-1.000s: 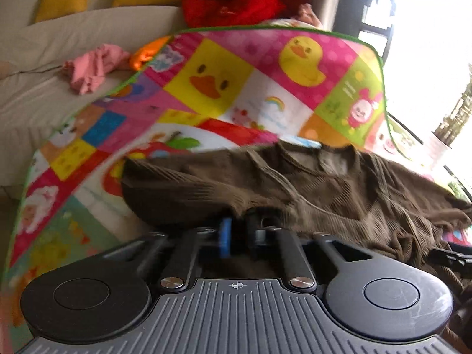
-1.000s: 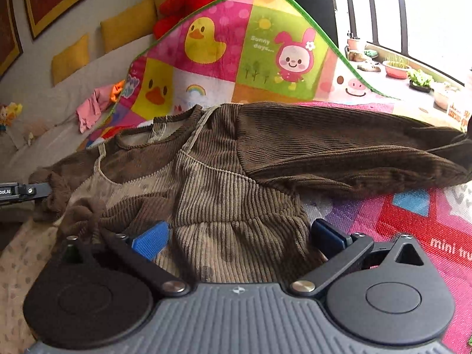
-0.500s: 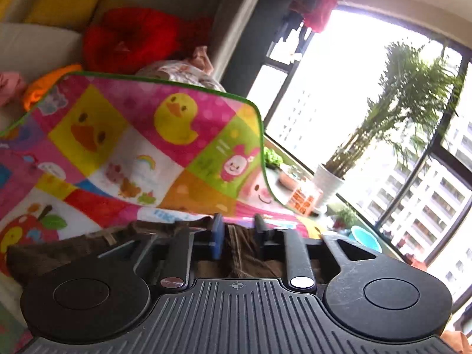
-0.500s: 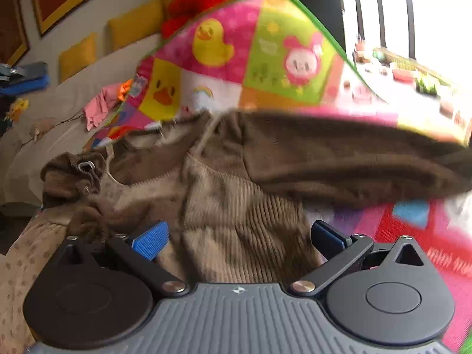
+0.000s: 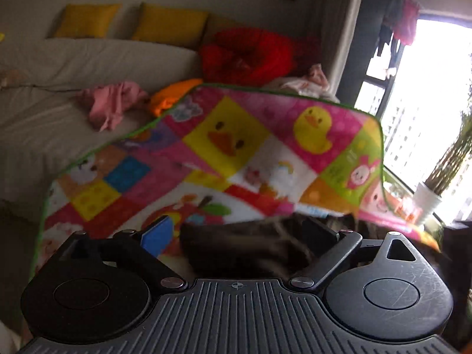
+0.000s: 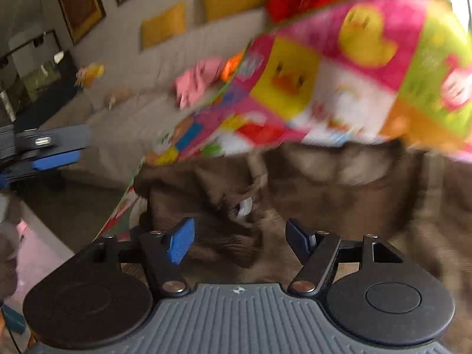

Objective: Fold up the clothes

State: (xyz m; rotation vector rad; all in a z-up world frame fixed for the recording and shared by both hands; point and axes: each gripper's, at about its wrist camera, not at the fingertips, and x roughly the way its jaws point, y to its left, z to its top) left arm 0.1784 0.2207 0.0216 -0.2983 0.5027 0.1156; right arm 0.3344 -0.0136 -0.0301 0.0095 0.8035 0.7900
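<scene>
Both grippers, left point(image 5: 239, 233) and right point(image 6: 239, 240), hold their fingers spread over the brown garment point(image 6: 339, 206) on the colourful mat point(image 5: 236, 153).

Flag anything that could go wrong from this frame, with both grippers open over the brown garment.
1. The left gripper and right gripper are both open, so the bunched brown garment may well slump out of its fold.
2. The garment reaches the colourful play mat edge; it could slide off.
3. The right wrist view is blurred, so a quick re-grasp might miss.
</scene>
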